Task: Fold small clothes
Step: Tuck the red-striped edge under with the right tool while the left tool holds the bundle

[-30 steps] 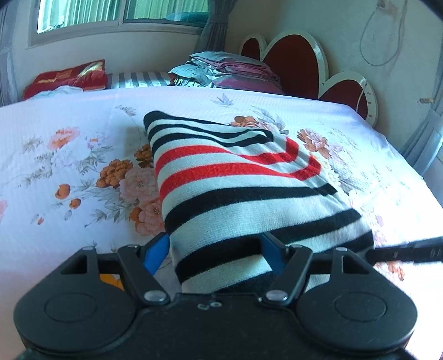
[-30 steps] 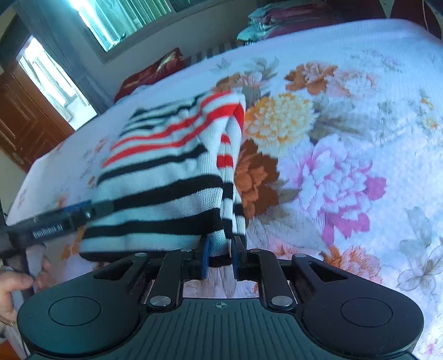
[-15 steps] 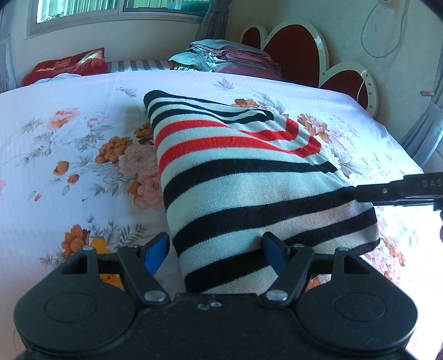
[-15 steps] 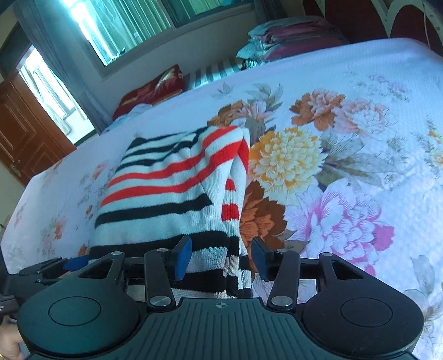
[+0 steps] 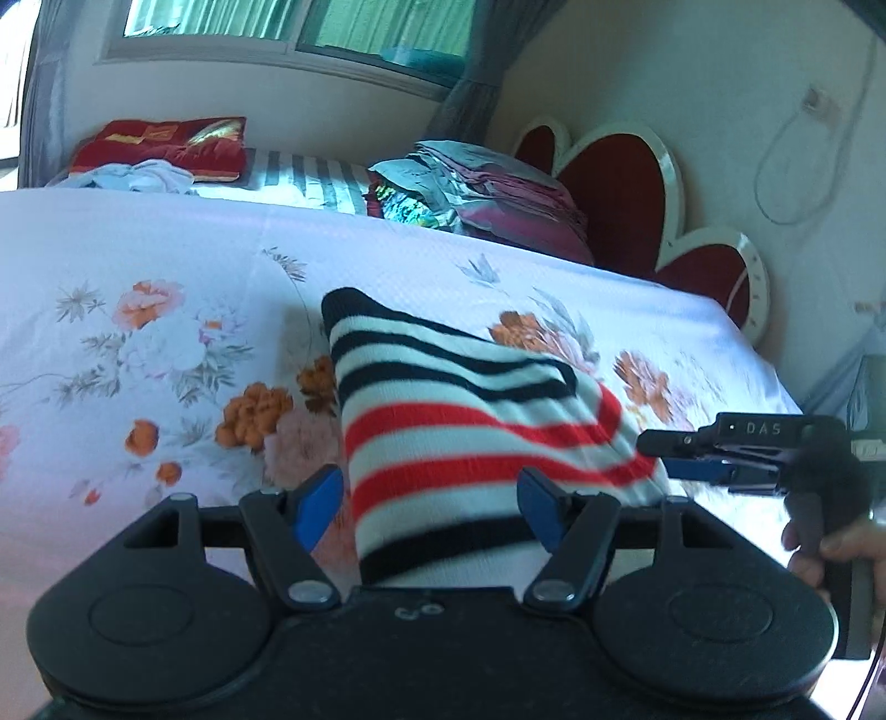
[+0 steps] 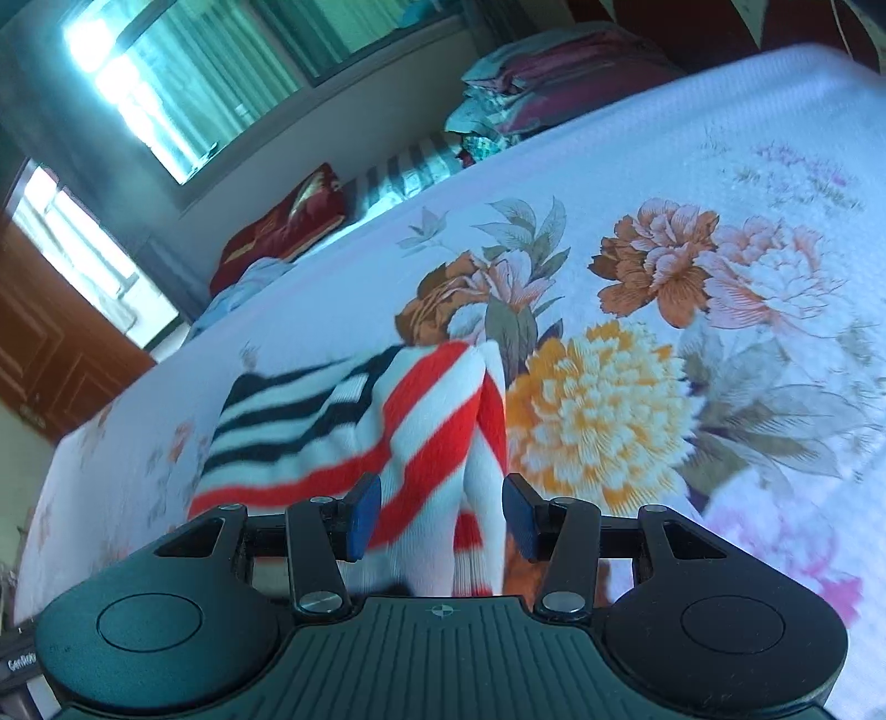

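The striped sweater [image 5: 454, 437] lies folded on the floral bedsheet [image 5: 138, 288]. The left gripper [image 5: 432, 507] and the right gripper [image 6: 440, 515] both have their jaws apart, and the sweater's near edge sits between the blue pads without being clamped.

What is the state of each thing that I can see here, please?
Striped sweater: folded, lying on the bed.
Left tongs: open, straddling the sweater's near edge.
Right tongs: open, sweater edge between the fingers.
Bedsheet: spread flat.
Stack of clothes: folded, piled beside the headboard.
Window curtains: drawn.
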Available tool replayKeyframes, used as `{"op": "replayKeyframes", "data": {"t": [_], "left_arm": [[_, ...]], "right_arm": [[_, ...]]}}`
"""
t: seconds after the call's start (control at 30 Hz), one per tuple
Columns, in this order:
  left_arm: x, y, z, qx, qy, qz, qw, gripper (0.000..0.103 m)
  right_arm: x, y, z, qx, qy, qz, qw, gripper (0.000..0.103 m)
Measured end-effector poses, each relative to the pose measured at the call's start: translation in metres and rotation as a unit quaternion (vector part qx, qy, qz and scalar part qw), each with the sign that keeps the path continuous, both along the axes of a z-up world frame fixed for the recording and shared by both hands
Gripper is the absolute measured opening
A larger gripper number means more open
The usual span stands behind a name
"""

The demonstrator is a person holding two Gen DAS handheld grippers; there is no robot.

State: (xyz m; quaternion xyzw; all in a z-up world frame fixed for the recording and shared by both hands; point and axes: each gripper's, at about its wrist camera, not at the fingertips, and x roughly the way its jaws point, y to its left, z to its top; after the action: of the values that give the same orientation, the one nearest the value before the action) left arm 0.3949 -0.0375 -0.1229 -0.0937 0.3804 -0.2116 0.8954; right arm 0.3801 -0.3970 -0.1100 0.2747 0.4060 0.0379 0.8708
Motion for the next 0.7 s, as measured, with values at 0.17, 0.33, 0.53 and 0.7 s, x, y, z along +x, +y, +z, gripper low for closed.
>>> {"op": "replayKeyframes", "data": {"t": [0.17,0.33,0.53,0.7], "left_arm": [[0.025,-0.006,-0.018,-0.020,0.027,0.012,0.9994,0.057],[0.028,-0.010,-0.030,-0.009,0.022,0.017,0.9996,0.049],[0.022,-0.018,-0.031,0.020,-0.005,-0.004,0.9998,0.044],[0.025,-0.012,-0.024,0.013,-0.001,0.004,0.9999,0.047]], "right_arm": [[0.021,0.005,-0.011,0.004,0.005,-0.001,1.000,0.048],[0.020,0.015,-0.014,-0.027,-0.011,0.006,1.000,0.010],[0.010,0.017,-0.025,-0.077,-0.024,-0.003,0.997,0.009],[0.017,0.012,-0.013,-0.052,-0.024,0.012,0.998,0.018]]}}
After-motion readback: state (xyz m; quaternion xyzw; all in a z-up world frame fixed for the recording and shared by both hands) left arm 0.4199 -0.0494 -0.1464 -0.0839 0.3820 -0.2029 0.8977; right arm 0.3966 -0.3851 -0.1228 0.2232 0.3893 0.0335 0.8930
